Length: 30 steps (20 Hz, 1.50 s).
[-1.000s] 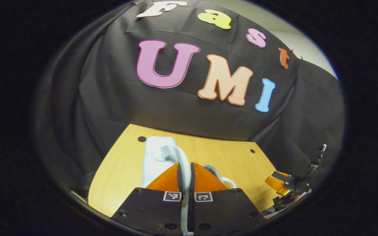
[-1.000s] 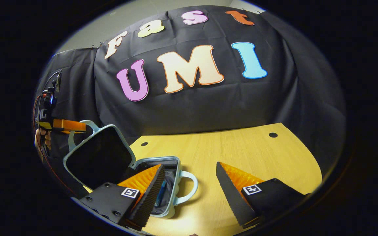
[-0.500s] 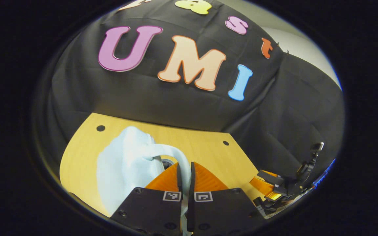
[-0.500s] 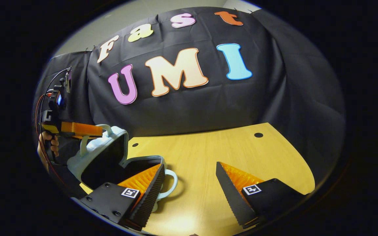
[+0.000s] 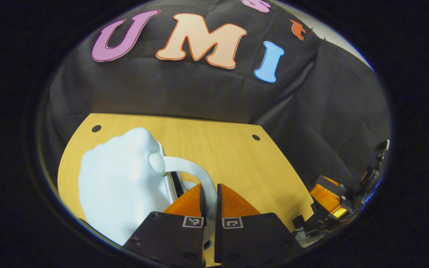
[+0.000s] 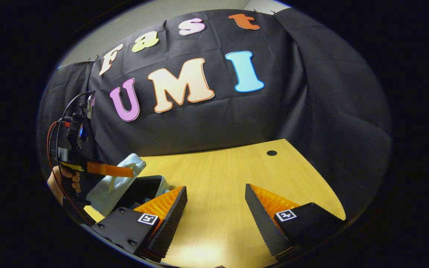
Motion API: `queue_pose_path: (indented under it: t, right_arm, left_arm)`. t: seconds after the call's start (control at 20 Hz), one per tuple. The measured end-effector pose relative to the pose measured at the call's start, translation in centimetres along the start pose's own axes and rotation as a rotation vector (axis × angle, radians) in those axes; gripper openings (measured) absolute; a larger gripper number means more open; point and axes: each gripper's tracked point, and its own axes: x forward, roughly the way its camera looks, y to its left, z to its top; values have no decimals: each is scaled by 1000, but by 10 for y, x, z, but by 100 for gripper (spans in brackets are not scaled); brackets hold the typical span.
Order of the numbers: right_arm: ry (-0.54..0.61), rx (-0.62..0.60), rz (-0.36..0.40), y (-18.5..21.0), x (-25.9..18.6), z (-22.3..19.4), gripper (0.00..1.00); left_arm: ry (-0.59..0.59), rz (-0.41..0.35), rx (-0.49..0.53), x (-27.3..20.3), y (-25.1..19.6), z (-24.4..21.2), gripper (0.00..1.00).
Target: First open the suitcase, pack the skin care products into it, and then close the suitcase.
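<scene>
Gripping: left tongs (image 5: 210, 197) clamped on lid handle (image 5: 196, 175)
Lid (image 5: 121, 186): tilted, at 9 o'clock
Right tongs (image 6: 216, 208): apart, above surface (image 6: 222, 178)

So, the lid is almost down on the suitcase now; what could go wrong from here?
1. The left gripper pinches only the thin lid handle; it might slip, so the lid drops hard.
2. The lid hangs tilted over the suitcase base; its edges may not meet evenly.
3. The open right gripper hovers beside the suitcase; its near finger could get in the lid's way.
</scene>
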Motion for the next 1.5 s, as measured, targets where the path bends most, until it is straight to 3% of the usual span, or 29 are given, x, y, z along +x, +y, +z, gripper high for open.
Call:
queue_pose_path:
  t: [0.15, 0.35, 0.55, 0.65, 0.85, 1.05, 1.5]
  right_arm:
    - [-11, 8, -10, -11, -1, 8, 98]
    - [-53, -15, -1, -4, 1, 30, 98]
    - [-234, -40, 17, 26, -1, 96, 98]
    - [-336, -59, 38, 48, -10, 131, 98]
    - [-492, -115, 91, 96, -31, 179, 98]
    - [-575, -157, 126, 131, -44, 196, 97]
    - [-593, -102, 186, 183, -47, 209, 97]
  left_arm:
    - [-2, 31, 63, 10, -12, -6, 16]
    - [-188, 61, 144, 9, -39, 25, 99]
    - [-490, 169, 155, -43, -43, 81, 98]
    - [-558, 202, 182, -63, -44, 98, 97]
    - [-600, 206, 176, -87, -32, 115, 98]
    - [-656, 244, 177, -110, -12, 132, 98]
    - [-745, 306, 264, -153, 15, 155, 97]
